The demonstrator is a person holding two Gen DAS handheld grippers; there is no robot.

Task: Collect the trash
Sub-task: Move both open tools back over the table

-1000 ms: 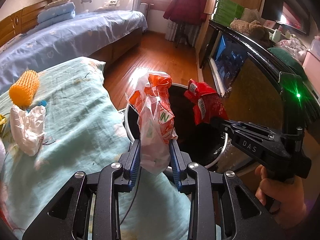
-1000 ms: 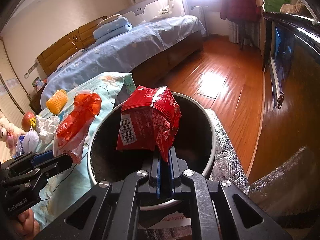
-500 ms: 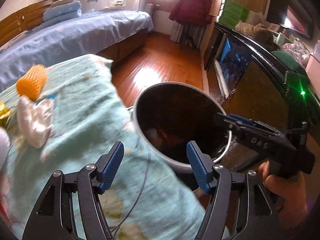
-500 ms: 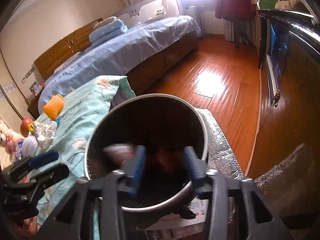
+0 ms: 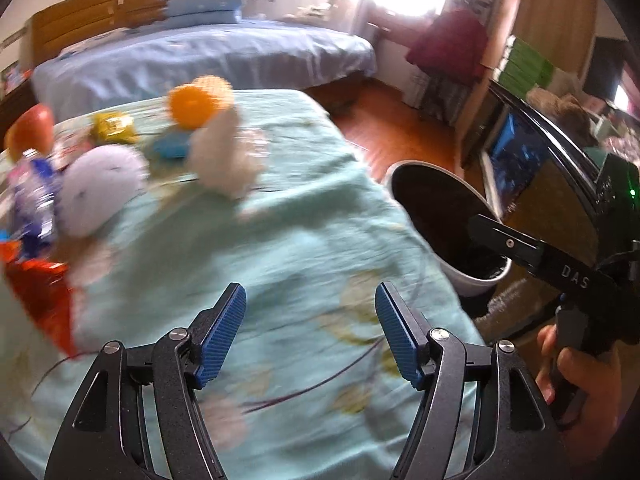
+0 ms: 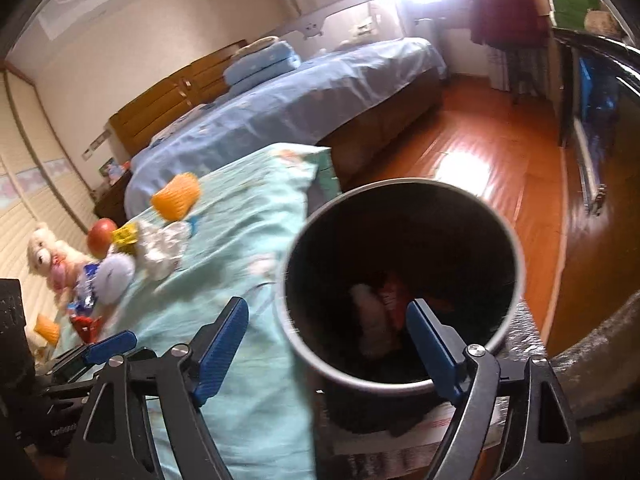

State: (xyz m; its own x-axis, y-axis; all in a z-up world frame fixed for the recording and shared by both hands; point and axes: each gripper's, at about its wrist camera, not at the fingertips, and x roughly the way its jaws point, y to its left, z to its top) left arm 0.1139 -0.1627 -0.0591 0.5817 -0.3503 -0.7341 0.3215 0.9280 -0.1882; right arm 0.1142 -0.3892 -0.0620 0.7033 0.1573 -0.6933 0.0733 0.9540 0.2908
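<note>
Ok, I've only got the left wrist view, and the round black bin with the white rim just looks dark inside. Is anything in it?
Observer: Yes. The right wrist view looks into the round black bin: a red wrapper and a pale crumpled bag lie at the bottom.
Operator: And the right claw, open or shut?
Observer: The right claw is open and empty, pointing at the bin.
Operator: Anything beyond the left edge of my picture?
Observer: A cream teddy bear sits at the far left, past the red apple.
</note>
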